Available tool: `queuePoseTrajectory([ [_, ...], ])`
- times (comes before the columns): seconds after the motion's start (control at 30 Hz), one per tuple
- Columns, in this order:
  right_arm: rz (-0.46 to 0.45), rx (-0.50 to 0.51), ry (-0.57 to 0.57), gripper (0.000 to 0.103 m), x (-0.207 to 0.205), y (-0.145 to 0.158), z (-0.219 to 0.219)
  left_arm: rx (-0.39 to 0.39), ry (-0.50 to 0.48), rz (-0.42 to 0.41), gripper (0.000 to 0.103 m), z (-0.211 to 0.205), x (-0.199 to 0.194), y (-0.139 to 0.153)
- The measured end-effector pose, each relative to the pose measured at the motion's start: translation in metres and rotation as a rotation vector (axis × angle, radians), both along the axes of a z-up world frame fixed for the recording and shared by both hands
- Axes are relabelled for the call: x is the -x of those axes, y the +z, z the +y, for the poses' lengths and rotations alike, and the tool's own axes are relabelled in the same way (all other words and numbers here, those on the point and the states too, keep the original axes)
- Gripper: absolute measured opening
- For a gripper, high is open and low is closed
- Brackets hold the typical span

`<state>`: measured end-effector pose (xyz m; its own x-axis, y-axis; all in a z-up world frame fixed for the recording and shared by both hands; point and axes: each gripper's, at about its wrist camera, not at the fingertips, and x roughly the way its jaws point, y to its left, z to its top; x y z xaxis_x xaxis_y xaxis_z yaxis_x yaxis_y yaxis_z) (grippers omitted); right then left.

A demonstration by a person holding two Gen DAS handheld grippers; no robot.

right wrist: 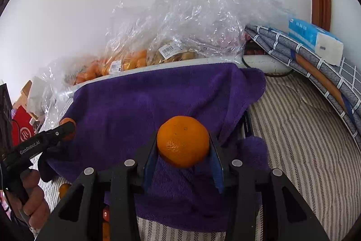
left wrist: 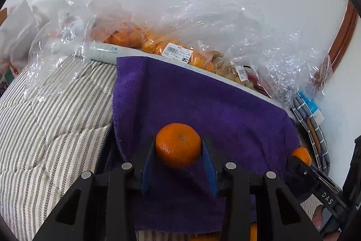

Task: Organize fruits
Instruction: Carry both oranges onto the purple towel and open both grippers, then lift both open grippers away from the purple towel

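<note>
With each tool, left [left wrist: 178, 148] and right [right wrist: 183, 146], clamping one mandarin [left wrist: 177, 145] above the purple towel [left wrist: 203, 105], transfer was under way; placement, probably on it, came next.

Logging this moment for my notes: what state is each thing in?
left tool: shut on left mandarin
right tool: shut on right mandarin
purple towel: draped over a raised surface
plastic bags: crumpled, holding fruit, behind the towel
</note>
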<state>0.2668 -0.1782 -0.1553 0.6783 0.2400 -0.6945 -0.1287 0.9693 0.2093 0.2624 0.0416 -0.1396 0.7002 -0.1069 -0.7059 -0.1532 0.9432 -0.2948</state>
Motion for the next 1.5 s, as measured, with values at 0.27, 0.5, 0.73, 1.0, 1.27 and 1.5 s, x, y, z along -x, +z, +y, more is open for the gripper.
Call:
queuePoseTrajectory([
  [0.27, 0.036, 0.014, 0.008, 0.042, -0.002, -0.006, 0.002, -0.031, -0.024, 0.023, 0.038, -0.004, -0.003, -0.004],
  [0.5, 0.020, 0.042, 0.015, 0.044, 0.000, -0.005, 0.006, -0.052, -0.036, 0.037, 0.038, -0.006, -0.006, -0.005],
  [0.73, 0.019, 0.033, 0.028, 0.045, 0.000, -0.004, 0.007, -0.056, -0.050, 0.042, 0.038, -0.006, -0.007, -0.006],
  [1.0, -0.151, -0.033, 0.024, 0.083, 0.023, 0.025, 0.000, 0.030, -0.063, -0.002, 0.046, 0.001, -0.001, 0.000],
  [1.27, -0.185, -0.016, 0.027, 0.083, 0.027, 0.029, 0.006, 0.001, -0.032, -0.101, 0.046, 0.000, 0.010, 0.012],
  [1.5, -0.260, 0.060, 0.027, 0.083, 0.042, 0.038, 0.016, -0.055, 0.006, -0.160, 0.045, -0.001, 0.019, 0.022],
])
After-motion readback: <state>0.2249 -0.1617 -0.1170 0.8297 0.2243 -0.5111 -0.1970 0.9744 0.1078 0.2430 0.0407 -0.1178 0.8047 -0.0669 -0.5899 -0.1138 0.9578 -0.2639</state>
